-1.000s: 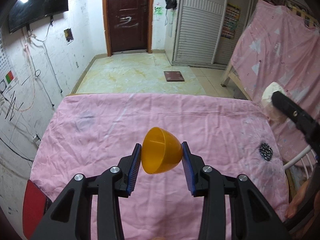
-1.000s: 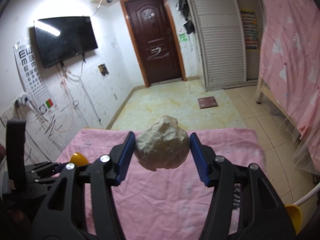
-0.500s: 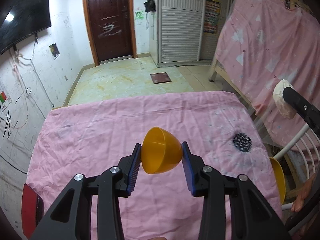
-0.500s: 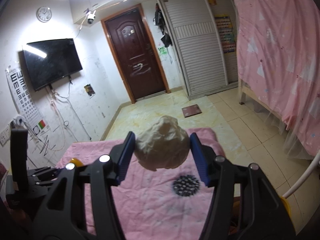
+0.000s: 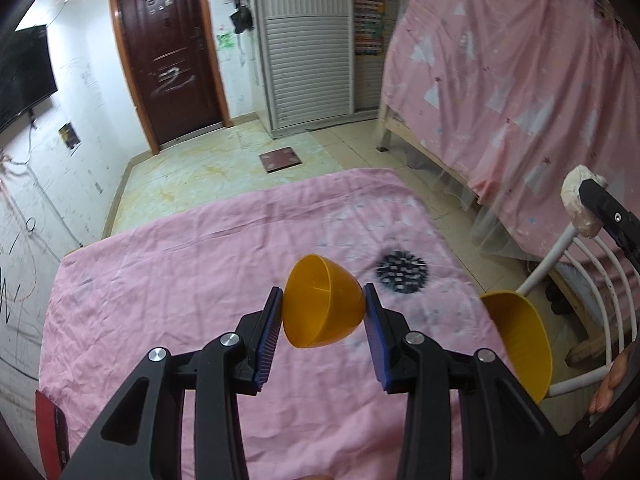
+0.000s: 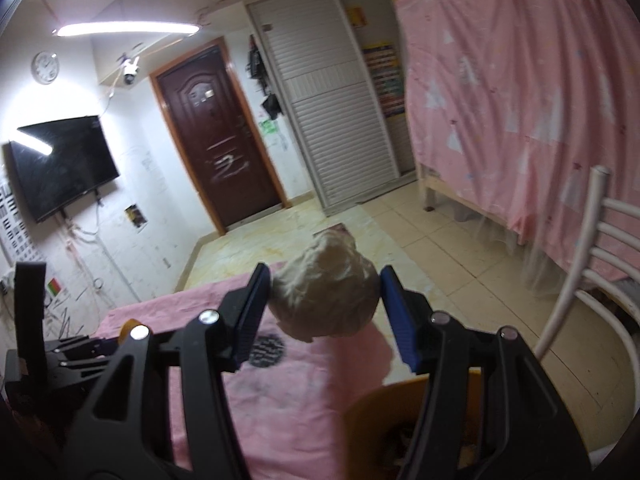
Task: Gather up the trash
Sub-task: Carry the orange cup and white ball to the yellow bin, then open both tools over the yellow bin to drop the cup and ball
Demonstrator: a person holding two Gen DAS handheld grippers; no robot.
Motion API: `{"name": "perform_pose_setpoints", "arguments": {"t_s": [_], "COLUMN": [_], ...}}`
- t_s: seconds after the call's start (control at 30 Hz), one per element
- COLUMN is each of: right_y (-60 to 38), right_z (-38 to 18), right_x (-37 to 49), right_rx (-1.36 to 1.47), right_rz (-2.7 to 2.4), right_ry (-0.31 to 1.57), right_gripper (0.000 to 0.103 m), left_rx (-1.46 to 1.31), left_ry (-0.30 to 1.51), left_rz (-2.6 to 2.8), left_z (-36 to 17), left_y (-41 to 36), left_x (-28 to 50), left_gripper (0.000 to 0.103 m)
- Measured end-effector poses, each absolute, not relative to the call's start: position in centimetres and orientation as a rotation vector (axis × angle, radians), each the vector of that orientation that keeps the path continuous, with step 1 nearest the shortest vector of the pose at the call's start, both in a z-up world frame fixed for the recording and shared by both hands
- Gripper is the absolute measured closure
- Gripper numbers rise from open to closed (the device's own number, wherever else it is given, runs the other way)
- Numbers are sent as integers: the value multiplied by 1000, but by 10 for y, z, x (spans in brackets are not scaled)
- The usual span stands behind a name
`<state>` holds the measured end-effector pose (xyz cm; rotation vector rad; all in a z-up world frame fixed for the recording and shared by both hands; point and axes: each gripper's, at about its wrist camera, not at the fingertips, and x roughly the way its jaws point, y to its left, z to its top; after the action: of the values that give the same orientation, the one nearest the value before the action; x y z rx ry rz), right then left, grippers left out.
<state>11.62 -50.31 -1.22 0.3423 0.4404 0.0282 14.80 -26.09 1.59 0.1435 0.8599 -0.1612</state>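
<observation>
Carrying: left claw [image 5: 324,312] pinching orange cup [image 5: 323,307], right claw [image 6: 324,304] pinching paper wad [image 6: 326,300]; release only once directly above yellow bin [image 5: 520,336].

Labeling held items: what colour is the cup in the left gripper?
Orange cup; clearest in left wrist view.

Left wrist cam is sitting right behind its own fingers, looking steeply down over the pink-sheeted table [image 5: 168,280] toward the dark brown wooden door [image 5: 168,68] beyond its far edge. Right wrist cam is riding off that table's right corner [image 6: 280,400], tilting flatter, facing the same door [image 6: 220,160]. Both are sharing the black spiky patch [image 5: 402,276] [image 6: 266,350] on that sheet, the door wall, the white slatted wardrobe [image 5: 308,60] [image 6: 340,128] and the pink bed curtain [image 5: 512,80] [image 6: 520,100].
</observation>
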Motion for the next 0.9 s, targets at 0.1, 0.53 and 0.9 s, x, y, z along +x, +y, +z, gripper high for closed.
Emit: {"name": "perform_pose_setpoints", "arguments": {"t_s": [0.1,0.53,0.9], "right_y": [-518,-560,-583], "right_z": [-16,-31,-32], "right_x": [107,74,57], "right_rx": [351,385,433], "right_rz": [-2,-67,-104], "right_ry": [440,423,374], "right_gripper": [48,48,34], "left_rx": [162,225,177], "left_ry": [858,881,910], "left_rz": [-187,-287,-490], "left_z": [16,7,11], "left_y": [-278,-346,-396], "left_x": [147,140,133], "left_gripper": [70,70,70]}}
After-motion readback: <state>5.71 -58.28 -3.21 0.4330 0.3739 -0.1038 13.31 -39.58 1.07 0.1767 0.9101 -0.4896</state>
